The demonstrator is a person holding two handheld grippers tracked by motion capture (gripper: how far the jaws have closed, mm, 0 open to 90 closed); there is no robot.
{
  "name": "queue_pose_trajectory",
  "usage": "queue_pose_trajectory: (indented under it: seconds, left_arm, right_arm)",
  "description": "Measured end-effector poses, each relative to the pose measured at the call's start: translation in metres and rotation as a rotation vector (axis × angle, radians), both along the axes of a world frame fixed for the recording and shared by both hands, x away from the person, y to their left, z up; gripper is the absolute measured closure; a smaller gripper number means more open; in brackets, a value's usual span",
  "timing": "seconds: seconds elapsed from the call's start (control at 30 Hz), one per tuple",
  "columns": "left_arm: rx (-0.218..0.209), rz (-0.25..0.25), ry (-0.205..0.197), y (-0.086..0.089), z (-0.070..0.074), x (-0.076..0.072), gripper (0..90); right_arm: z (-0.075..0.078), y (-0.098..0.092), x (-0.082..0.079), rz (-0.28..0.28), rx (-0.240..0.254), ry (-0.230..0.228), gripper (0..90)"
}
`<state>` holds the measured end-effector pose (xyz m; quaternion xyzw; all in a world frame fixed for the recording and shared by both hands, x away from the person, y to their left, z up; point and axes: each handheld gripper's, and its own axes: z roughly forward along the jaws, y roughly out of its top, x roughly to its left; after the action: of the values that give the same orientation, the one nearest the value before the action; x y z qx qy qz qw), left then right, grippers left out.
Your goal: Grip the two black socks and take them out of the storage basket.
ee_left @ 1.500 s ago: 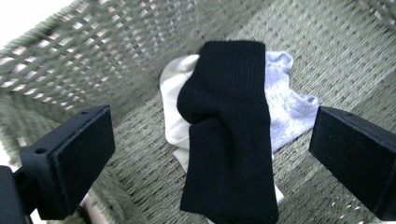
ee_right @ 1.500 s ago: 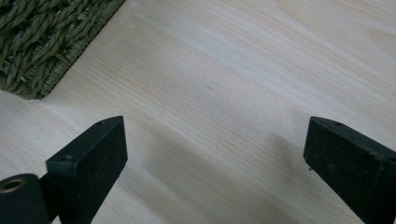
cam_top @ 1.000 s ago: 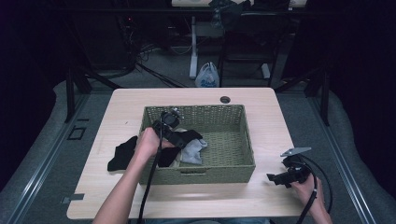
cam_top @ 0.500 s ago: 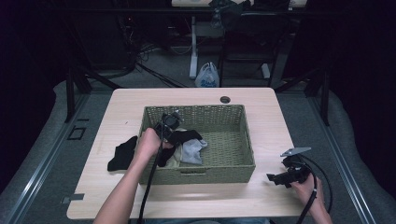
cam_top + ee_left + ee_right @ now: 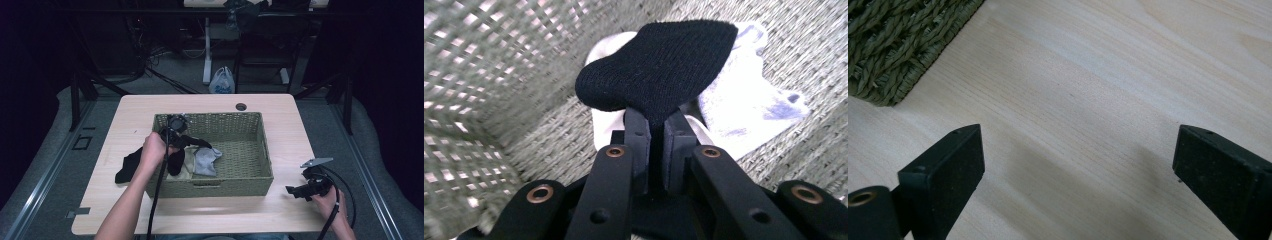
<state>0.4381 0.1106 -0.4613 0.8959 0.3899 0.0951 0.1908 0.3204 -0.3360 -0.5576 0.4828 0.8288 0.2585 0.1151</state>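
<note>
A black sock [image 5: 129,166] lies on the tabletop [image 5: 210,215] at the left, its end against the basket [image 5: 235,186] wall. Just right of it, the left claw [image 5: 182,145] reaches into the basket's left half; its jaws have just been closing and now clench a second black sock [image 5: 664,70], the knit pinched between the pads [image 5: 636,145] and bulging above them. In the high view this sock [image 5: 176,159] drapes over the basket's left part. Beneath and right of it lies a white sock [image 5: 744,105] with pale blue marks, resting on the woven floor and seen from above as a light grey heap [image 5: 206,160]. The right part of the basket floor is bare weave. Well apart, at the near right of the tabletop, the right claw [image 5: 300,191] rests just above the wood, its jaws spread wide with only tabletop [image 5: 1088,90] between them and the basket corner [image 5: 893,45] off to one side.
</note>
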Motion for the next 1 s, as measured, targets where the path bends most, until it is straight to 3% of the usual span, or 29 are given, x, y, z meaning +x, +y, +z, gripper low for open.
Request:
queue_pose_trajectory:
  seconds: [0.47,1.0]
  left_arm:
    - [-0.036,-0.017,-0.067,0.009,0.033,-0.011,84.3]
    - [-0.065,-0.037,-0.066,0.019,0.061,-0.009,84.4]
  right_arm:
    - [0.000,0.000,0.000,-0.001,0.000,-0.002,5.9]
    - [0.000,0.000,0.000,0.004,-0.001,0.003,5.9]
